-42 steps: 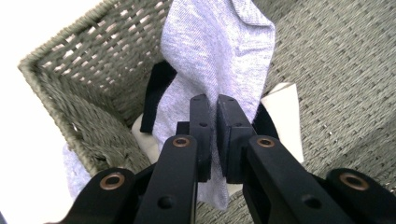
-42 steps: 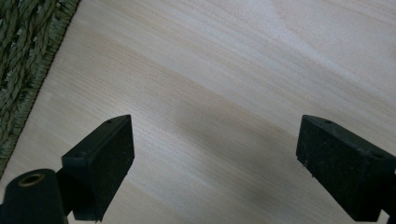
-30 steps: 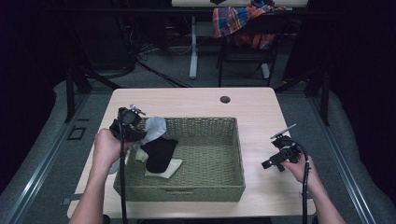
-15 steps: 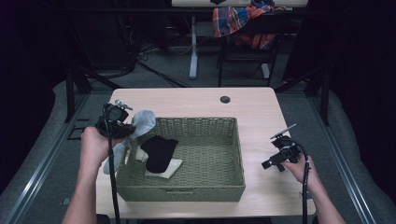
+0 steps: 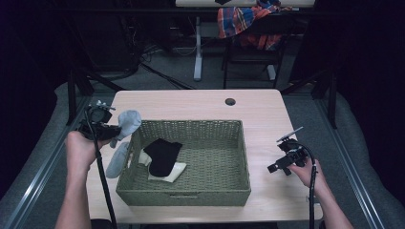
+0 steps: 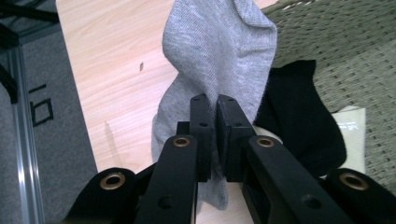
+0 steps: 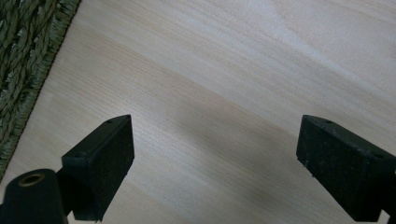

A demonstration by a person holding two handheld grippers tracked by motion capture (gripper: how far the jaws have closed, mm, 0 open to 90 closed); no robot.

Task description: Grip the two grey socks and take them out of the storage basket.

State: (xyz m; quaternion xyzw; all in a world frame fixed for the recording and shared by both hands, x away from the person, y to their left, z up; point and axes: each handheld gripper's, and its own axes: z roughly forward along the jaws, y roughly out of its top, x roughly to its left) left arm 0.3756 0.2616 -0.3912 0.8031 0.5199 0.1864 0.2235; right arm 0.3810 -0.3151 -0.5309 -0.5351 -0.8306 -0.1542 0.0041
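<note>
Since the earlier frame my left tongs [image 5: 116,130] have carried the grey sock [image 5: 128,122] leftward, off the wicker basket [image 5: 191,196] and out past its left rim; the right tongs [image 5: 281,166] have not shifted. Step in hand, as I judge it: taking socks out of the basket onto the counter [image 5: 191,102]. Left tongs are clamped on the grey sock, cloth pinched between the pads [image 6: 201,122]. It hangs over the counter beside the basket. Right tongs stand wide, holding nothing, above bare counter. A black sock [image 5: 162,155] and a cream one [image 5: 169,172] remain inside. Next: lower, release on the counter.
</note>
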